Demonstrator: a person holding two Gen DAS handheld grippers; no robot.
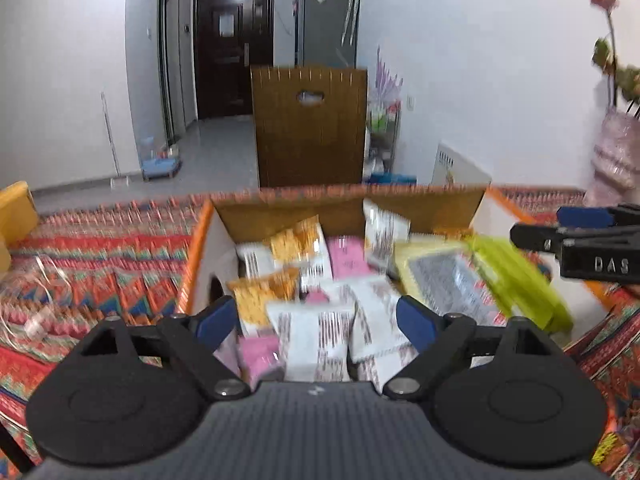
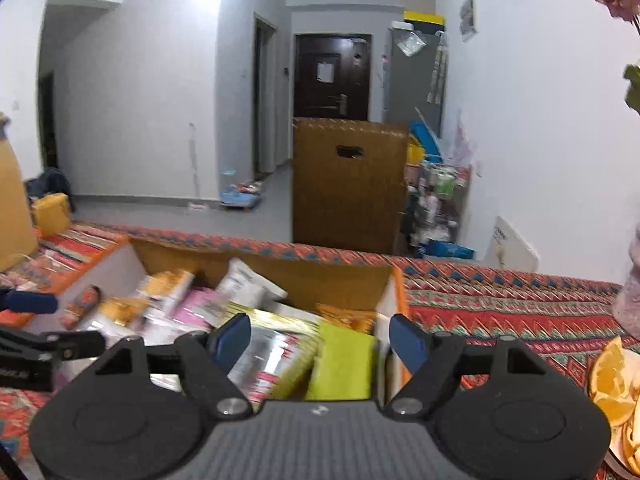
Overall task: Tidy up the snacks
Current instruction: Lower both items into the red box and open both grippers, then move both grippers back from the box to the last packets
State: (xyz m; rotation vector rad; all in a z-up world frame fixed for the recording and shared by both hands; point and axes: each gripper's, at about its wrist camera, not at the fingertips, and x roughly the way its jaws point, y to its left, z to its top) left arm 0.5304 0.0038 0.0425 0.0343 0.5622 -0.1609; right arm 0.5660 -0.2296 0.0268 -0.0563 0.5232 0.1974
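Red-orange patterned cloth covers worktop. Cardboard box, orange-edged flaps open, sits on it at centre, filled with snack packets: white, pink, orange. Lime-green packet lies at box's right end, beside silver-and-yellow pack. Left gripper over near box edge, fingers apart, nothing between. Right gripper over box's right end, fingers apart, empty. Orange slices on plate, near right.

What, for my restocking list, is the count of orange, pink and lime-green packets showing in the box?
Orange packets: 2
Pink packets: 2
Lime-green packet: 1
Total: 5 clearly seen in the left wrist view; blur may hide more.
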